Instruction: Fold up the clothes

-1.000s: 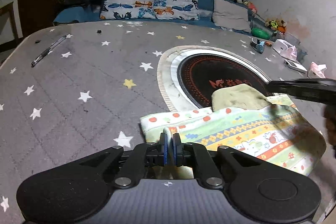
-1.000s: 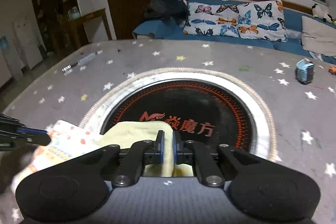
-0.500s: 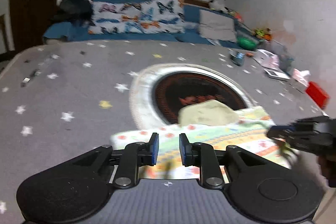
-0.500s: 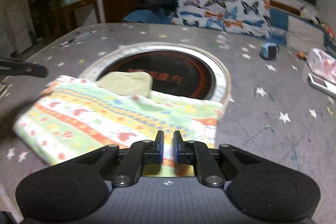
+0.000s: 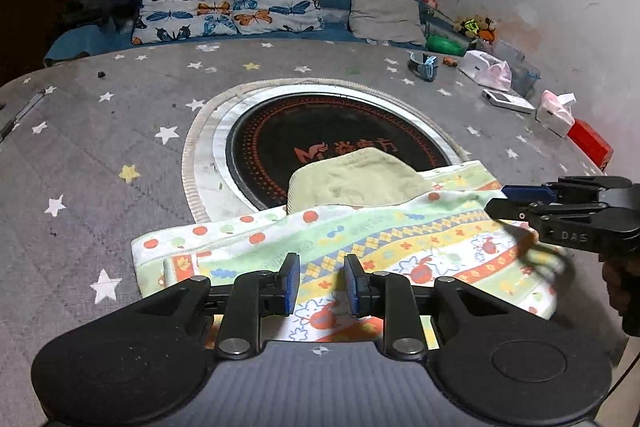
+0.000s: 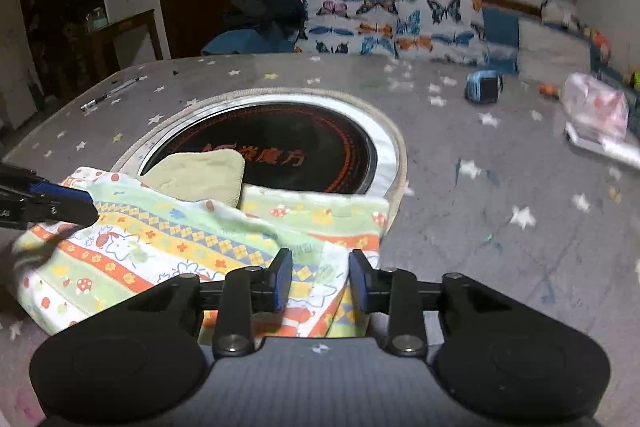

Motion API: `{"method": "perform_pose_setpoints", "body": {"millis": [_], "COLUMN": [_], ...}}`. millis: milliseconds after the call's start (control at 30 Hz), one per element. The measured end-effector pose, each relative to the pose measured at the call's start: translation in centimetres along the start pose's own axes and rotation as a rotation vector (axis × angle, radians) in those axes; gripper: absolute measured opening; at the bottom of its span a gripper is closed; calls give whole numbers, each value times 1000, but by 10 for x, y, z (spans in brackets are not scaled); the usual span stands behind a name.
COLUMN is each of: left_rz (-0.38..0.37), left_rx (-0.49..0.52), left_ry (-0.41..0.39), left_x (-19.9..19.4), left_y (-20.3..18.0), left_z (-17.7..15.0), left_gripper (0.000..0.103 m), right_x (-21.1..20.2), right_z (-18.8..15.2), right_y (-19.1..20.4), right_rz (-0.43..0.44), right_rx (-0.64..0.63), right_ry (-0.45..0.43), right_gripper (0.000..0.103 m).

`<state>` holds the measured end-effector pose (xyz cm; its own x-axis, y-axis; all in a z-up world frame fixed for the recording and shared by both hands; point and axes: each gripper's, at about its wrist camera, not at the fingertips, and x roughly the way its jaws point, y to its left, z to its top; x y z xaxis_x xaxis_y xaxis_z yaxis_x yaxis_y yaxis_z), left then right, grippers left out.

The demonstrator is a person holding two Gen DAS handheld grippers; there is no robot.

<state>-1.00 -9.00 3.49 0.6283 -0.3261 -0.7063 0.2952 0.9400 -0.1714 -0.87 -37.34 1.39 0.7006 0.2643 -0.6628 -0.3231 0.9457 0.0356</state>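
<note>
A second ago both grippers were pinched shut on the edge of the patterned cloth; now the left gripper and the right gripper are both letting go, their jaws opening with a clear gap between the blue pads, and the fabric has dropped flat instead of hanging from them. That suggests one fold has just been laid down and released, so the next step is probably to pick a fresh edge for another fold. The cloth lies on the grey star-printed table cover, folded into a long band, its far edge overlapping the rim of the round black hotplate set into the table, with a plain pale-green cloth poking out from under it onto the hotplate. The near edge of the patterned cloth runs under both grippers: in each wrist view fabric shows between and below the parted fingers, though the pads do not appear to press on it. The left gripper hovers near the cloth's left end, the right gripper over its right corner
</note>
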Motion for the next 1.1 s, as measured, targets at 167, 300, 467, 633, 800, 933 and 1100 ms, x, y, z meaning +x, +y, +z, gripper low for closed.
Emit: {"method": "perform_pose_setpoints", "body": {"millis": [167, 300, 467, 633, 800, 933, 1100], "left_rz": [9, 15, 48, 40, -10, -32, -47], "left_rx": [-6, -8, -3, -14, -29, -43, -86], "left_ry": [-3, -4, -10, -18, -30, -13, -7], "left_x": [2, 3, 6, -3, 2, 19, 28], "left_y": [2, 2, 3, 3, -4, -9, -2], "left_z": [0, 0, 0, 3, 12, 17, 18], "left_gripper": [26, 26, 27, 27, 27, 27, 27], "right_x": [7, -1, 8, 10, -4, 10, 44], "right_z": [2, 6, 10, 10, 22, 30, 30], "right_y": [-2, 0, 4, -1, 18, 38, 53], "right_rz": [9, -14, -61, -59, 38, 145, 174], "right_rx": [17, -6, -46, -2, -45, -59, -63], "right_ry": [22, -30, -46, -24, -65, -43, 26], "right_gripper": [18, 4, 4, 7, 8, 8, 7]}}
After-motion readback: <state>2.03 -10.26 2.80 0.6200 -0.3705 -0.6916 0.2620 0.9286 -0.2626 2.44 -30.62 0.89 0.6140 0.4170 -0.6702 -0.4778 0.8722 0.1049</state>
